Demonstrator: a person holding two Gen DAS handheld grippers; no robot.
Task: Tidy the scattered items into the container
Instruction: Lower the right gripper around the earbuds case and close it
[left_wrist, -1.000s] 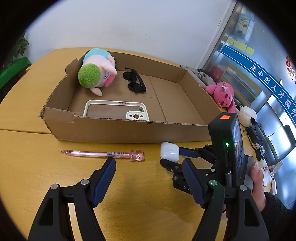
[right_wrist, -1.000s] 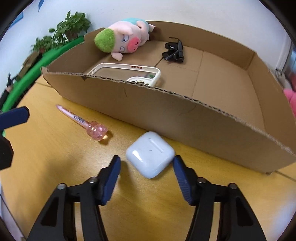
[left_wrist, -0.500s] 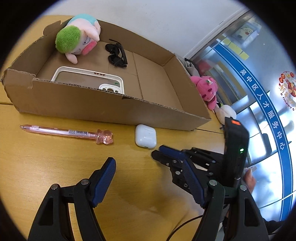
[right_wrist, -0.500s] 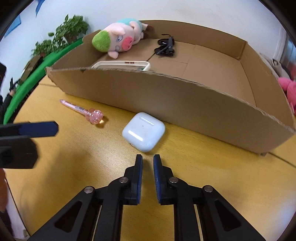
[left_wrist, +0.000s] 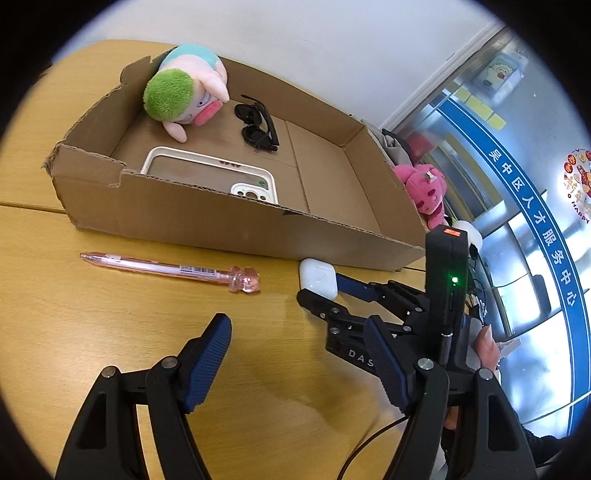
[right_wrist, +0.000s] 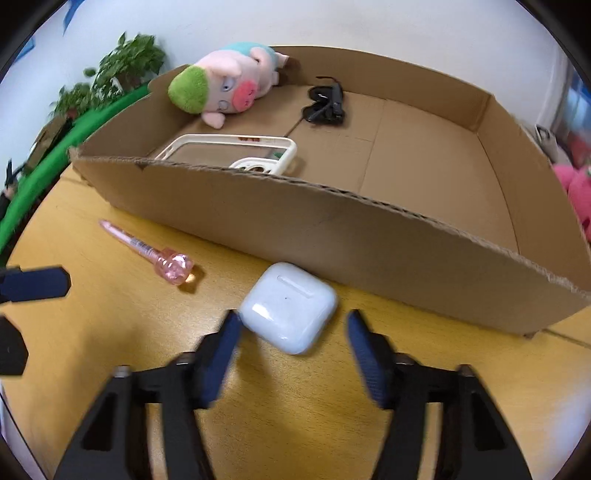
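A shallow cardboard box (left_wrist: 229, 221) (right_wrist: 332, 236) lies on the wooden table. It holds a plush pig (left_wrist: 184, 92) (right_wrist: 225, 88), black sunglasses (left_wrist: 256, 127) (right_wrist: 327, 105) and a white phone case (left_wrist: 210, 177) (right_wrist: 232, 151). A white earbud case (right_wrist: 290, 306) (left_wrist: 317, 278) lies on the table in front of the box, between the fingers of my open right gripper (right_wrist: 291, 343) (left_wrist: 325, 291). A pink pen (left_wrist: 173, 271) (right_wrist: 147, 254) lies left of it. My left gripper (left_wrist: 299, 365) is open and empty, above bare table.
A pink plush toy (left_wrist: 424, 188) (right_wrist: 576, 192) and a white object (left_wrist: 469, 232) sit beyond the box's right end. Green plants (right_wrist: 110, 77) stand at the far left. A cable (left_wrist: 373, 443) runs under my right gripper.
My right gripper was shut half a second ago, behind the earbud case. Now it is open and has moved forward around the case. The left gripper's view has swung back left.
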